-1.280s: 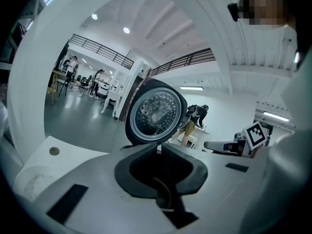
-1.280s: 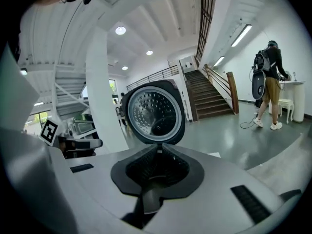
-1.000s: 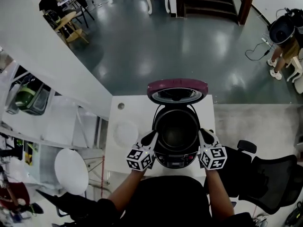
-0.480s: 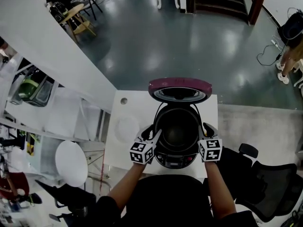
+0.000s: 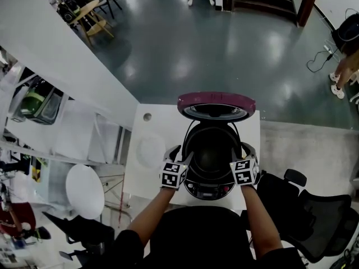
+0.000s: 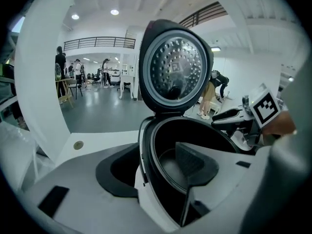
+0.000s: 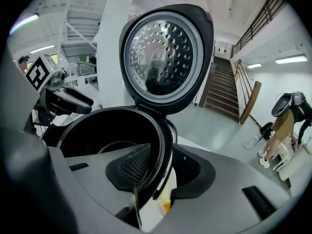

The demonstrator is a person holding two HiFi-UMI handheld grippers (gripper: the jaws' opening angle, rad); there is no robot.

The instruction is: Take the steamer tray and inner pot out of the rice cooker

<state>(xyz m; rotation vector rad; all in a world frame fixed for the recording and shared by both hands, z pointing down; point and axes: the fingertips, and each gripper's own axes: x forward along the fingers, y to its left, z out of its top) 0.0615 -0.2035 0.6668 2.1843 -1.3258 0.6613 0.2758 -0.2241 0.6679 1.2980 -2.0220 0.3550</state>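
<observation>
The inner pot (image 5: 212, 153) is sitting down inside the rice cooker (image 5: 208, 188), whose lid (image 5: 216, 104) is standing raised at the back. The left tool (image 5: 180, 154) is straddling the cooker's left rim, one jaw inside the pot and one outside. Its jaws have just been opening and are standing spread, not pressing the rim between them. The right tool (image 5: 244, 152) is straddling the right rim, its jaws also just opening, with the rim loose between them. The cooker is sitting near the front edge of the white counter (image 5: 160, 129). Bare room is lying to its left, where a pale round disc (image 5: 150, 152) is resting. A grey floor (image 5: 185, 55) is stretching beyond, and a black chair (image 5: 322, 217) is standing to the right.
</observation>
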